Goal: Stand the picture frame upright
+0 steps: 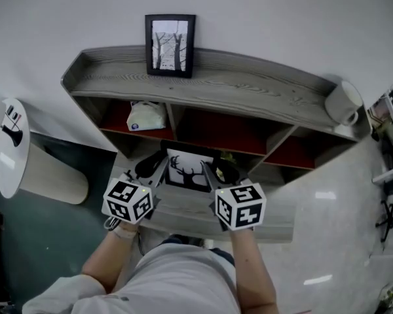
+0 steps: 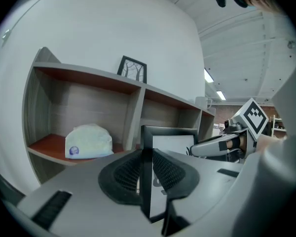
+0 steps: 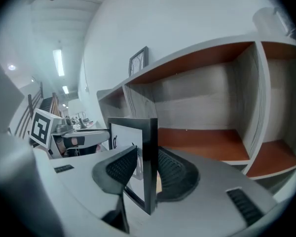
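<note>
Here left claw (image 2: pixel 147 168) and right claw (image 3: pixel 148 168) pinch the picture frame (image 1: pixel 188 172).

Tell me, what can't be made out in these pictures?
- Deer frame sides: head view, covered by left gripper and right gripper.
- White packet label: left gripper view, too small to read.
- Frame's back support: no view shows behind it.

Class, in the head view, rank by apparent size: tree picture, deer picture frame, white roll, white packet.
Largest: tree picture and deer picture frame: alike, deer one partly covered, so unranked.
Then white roll.
Smallest: white packet.
</note>
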Action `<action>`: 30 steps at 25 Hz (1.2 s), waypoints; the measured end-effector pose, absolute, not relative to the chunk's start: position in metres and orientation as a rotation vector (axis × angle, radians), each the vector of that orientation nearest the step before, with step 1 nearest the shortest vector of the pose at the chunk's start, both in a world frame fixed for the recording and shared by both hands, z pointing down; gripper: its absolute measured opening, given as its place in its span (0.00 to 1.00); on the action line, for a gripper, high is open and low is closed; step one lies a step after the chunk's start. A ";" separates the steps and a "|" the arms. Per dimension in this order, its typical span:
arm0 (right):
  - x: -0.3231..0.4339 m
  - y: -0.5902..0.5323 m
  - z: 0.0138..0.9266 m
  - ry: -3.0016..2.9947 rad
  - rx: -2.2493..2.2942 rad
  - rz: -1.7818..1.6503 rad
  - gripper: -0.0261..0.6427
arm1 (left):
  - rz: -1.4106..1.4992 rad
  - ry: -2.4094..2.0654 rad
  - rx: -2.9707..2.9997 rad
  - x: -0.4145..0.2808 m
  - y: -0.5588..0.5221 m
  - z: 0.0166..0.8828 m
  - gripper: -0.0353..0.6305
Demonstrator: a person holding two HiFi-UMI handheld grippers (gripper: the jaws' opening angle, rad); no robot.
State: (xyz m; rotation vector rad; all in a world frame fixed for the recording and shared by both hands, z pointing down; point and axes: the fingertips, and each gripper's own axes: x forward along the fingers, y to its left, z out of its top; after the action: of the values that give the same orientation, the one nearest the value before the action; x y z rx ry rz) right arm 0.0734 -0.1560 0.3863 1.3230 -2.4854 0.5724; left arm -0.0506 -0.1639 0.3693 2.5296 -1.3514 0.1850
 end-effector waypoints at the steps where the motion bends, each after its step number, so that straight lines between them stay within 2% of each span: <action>1: 0.075 -0.157 0.378 -2.493 1.331 0.560 0.22 | 0.185 -1.350 2.546 -0.049 -0.166 0.360 0.16; 30: 0.132 -0.196 0.170 -2.596 1.529 0.062 0.21 | 0.037 -1.370 2.903 0.011 -0.215 0.158 0.16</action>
State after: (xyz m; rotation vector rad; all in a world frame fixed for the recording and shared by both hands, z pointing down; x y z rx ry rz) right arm 0.1323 -0.1963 0.1701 1.5286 -2.5964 0.0620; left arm 0.0108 -0.2154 0.1578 2.9034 -1.3699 0.0368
